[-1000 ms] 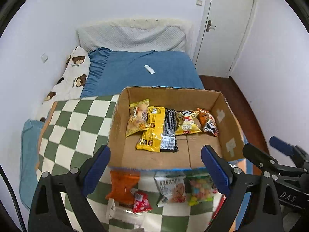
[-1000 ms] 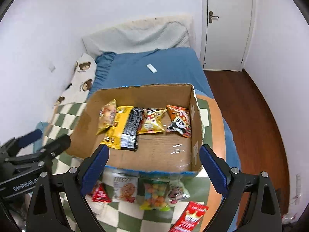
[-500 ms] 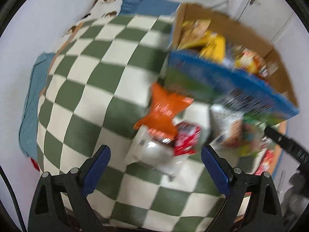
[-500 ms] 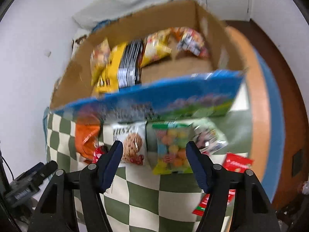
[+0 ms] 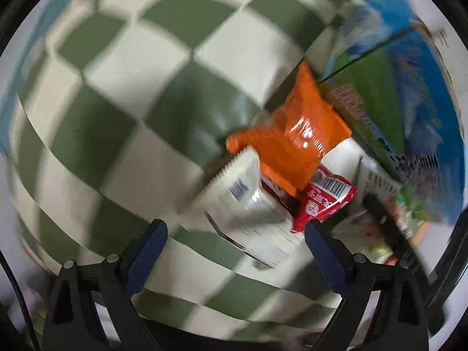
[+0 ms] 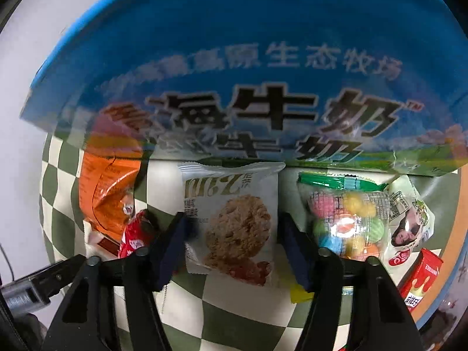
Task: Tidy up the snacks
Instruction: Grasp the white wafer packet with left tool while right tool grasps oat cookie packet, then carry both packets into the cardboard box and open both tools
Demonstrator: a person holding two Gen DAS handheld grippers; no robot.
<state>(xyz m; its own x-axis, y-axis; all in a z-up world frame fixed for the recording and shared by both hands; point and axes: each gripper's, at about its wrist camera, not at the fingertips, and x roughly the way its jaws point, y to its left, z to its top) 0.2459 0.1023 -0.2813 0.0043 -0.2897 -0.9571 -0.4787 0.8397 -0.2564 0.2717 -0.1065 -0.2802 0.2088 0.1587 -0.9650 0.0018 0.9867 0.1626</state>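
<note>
Right tongs [image 6: 234, 242]: spread apart, straddling the cookie packet [image 6: 231, 219], one finger on each side of it; they look close but I can't tell whether the pads touch it, and nothing is gripped.
Left tongs [image 5: 235, 242]: spread wide and gripping nothing, poised over the white pouch [image 5: 248, 204] at the near left of the snack row.
Where the snacks are: all lying on the checkered blanket [image 6: 228, 316] just in front of the printed milk carton box [image 6: 248, 67]; from left to right, the orange bag [image 6: 105, 193], small red packet [image 6: 134, 237], cookie packet, candy bag [image 6: 345, 222], a pale pouch with a face on it [image 6: 409, 219], and a red box [image 6: 421, 275] at the far right.
Risk, pinch: the cookie packet is flat, so closing on its edges could crumple it or let it slide out.
Risk, neighbours: the candy bag sits just beside the right finger and could be nudged or caught.
Risk, left pile: the orange bag overlaps the white pouch and red packet, so lifting one may drag the others.
Risk, crowding: the two tongs are near each other and could bump.
Hard to see: the left view is badly smeared; labels there are unreadable.
Hidden: the box interior is out of view; the packet's near edge is behind the fingers.
</note>
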